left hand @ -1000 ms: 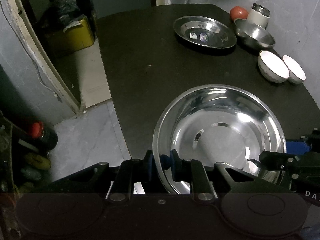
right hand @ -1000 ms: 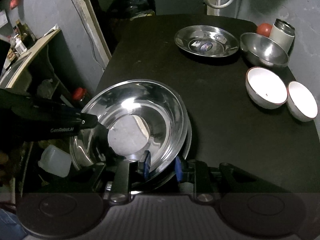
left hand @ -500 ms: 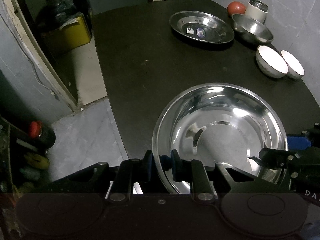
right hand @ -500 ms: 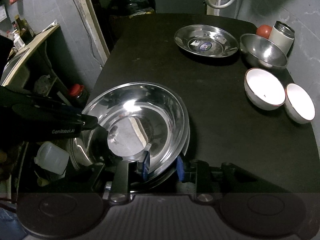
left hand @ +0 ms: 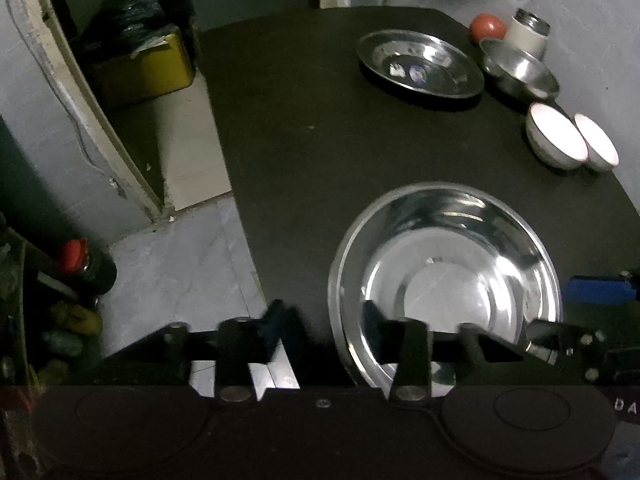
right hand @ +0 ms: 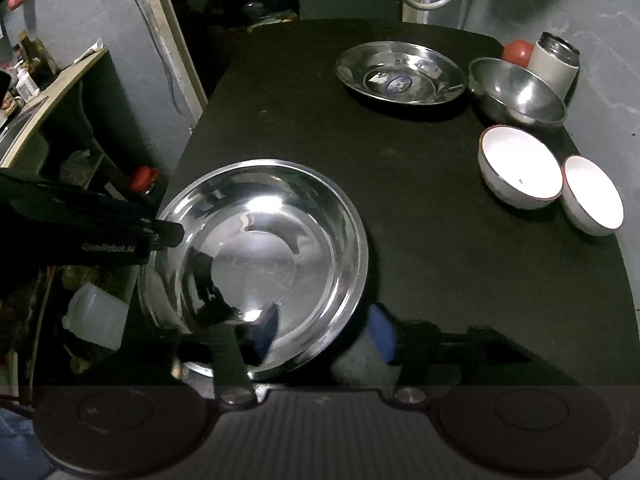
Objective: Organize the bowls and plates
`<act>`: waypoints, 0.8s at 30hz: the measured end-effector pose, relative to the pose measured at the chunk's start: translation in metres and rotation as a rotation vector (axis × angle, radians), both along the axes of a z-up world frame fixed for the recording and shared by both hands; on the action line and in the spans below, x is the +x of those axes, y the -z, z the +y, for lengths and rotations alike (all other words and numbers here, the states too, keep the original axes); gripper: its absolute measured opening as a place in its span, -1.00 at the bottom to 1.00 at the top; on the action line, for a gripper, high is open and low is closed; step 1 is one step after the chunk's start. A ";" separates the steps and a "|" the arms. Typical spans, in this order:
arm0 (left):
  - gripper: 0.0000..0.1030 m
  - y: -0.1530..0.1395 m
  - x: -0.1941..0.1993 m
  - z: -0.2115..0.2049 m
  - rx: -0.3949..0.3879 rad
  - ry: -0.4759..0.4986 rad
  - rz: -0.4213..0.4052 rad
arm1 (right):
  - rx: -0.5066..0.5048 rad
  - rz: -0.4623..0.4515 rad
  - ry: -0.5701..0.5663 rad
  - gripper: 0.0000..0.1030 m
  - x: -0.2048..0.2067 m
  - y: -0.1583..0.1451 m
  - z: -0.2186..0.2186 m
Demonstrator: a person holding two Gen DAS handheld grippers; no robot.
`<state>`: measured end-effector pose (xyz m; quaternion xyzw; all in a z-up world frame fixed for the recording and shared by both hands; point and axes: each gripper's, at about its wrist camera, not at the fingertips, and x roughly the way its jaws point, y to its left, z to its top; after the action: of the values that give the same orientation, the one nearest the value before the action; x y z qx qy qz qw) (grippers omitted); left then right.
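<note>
Resting on the near edge of the black table [right hand: 440,240], the large shiny steel bowl [right hand: 256,268] sits free; left gripper [left hand: 320,320] and right gripper [right hand: 326,332] both straddle its rim, fingers spread.

Right tongs [right hand: 325,334] spread wide, blue pads either side of the near rim of the large shiny steel basin [right hand: 256,264], one pad inside, one outside, neither clearly touching. The basin sits at the near left edge of the dark worktop [right hand: 400,168]. From the left, the other black tongs [right hand: 162,234] reach the basin's far-left rim. At the back, a shallow round steel plate [right hand: 400,74], with a smaller steel bowl [right hand: 518,94] just beside it. Nearer on the right, two white ceramic bowls [right hand: 520,166] side by side, touching.
</note>
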<state>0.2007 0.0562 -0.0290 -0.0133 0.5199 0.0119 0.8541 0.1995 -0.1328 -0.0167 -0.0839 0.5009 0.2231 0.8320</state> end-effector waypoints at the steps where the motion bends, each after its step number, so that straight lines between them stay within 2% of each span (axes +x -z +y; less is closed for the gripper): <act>1: 0.22 -0.002 0.000 0.002 -0.001 -0.005 -0.008 | 0.001 -0.001 0.003 0.30 0.000 0.000 -0.001; 5: 0.60 -0.008 0.001 0.011 0.006 -0.047 -0.049 | 0.003 -0.011 0.032 0.74 0.003 -0.001 -0.005; 7: 0.90 -0.011 0.003 0.016 0.012 -0.074 -0.065 | 0.000 -0.018 0.051 0.84 0.006 -0.002 -0.007; 8: 0.95 -0.012 0.005 0.019 0.019 -0.088 -0.075 | -0.001 -0.019 0.061 0.89 0.008 -0.002 -0.009; 13: 0.98 -0.015 0.020 0.027 0.040 -0.114 -0.088 | 0.013 -0.027 0.114 0.95 0.018 -0.001 -0.018; 16: 0.98 -0.018 0.035 0.032 0.032 -0.130 -0.090 | 0.080 -0.077 0.157 0.96 0.026 -0.008 -0.028; 20: 0.98 -0.026 0.065 0.038 -0.022 -0.150 -0.104 | 0.180 -0.130 0.233 0.97 0.045 -0.015 -0.039; 24: 0.98 -0.030 0.105 0.036 -0.037 -0.149 -0.131 | 0.253 -0.168 0.284 0.97 0.072 -0.019 -0.042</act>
<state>0.3058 0.0920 0.0010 -0.0682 0.4606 0.0649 0.8826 0.2713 -0.1748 0.0024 0.0747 0.4047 0.1570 0.8978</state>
